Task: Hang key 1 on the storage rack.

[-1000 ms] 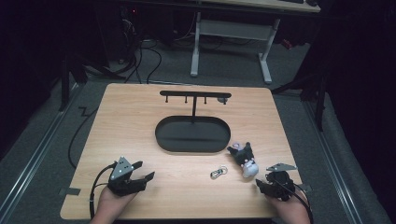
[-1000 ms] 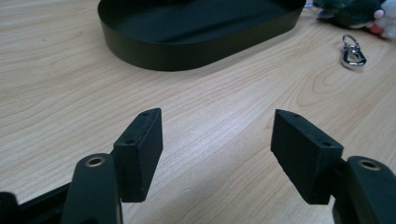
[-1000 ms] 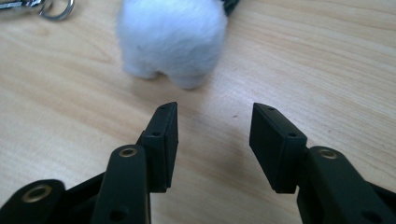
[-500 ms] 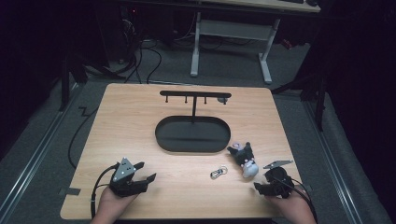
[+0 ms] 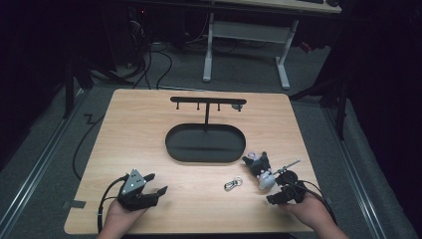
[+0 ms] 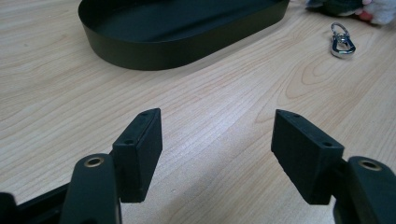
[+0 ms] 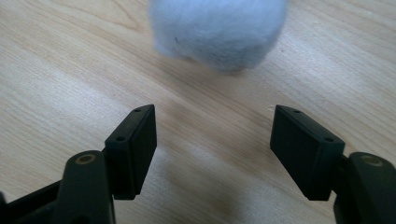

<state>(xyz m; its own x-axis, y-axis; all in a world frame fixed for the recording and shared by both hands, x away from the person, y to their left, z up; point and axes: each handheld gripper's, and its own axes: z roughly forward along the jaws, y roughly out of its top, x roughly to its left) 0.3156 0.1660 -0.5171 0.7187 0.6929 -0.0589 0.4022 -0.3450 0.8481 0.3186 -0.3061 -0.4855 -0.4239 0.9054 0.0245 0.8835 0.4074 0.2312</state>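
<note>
Plush toy [image 5: 261,172] on table [image 5: 149,149], just beyond right gripper [image 5: 278,191], jaws apart, freshly widened, nothing between; left gripper [image 5: 152,191] likewise apart

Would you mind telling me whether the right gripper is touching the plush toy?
Apart: in the right gripper view, bare table lies between the open right gripper and the plush toy.

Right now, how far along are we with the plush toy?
Early. Done: nothing visible. The plush toy lies on the table beside the black tray, with the metal clasp loose nearby. In hand: the right tool has just been opening its jaws; nothing is between them and the plush is just ahead. The left tool is open and empty. Left: the grasp itself and any placement after it.
</note>
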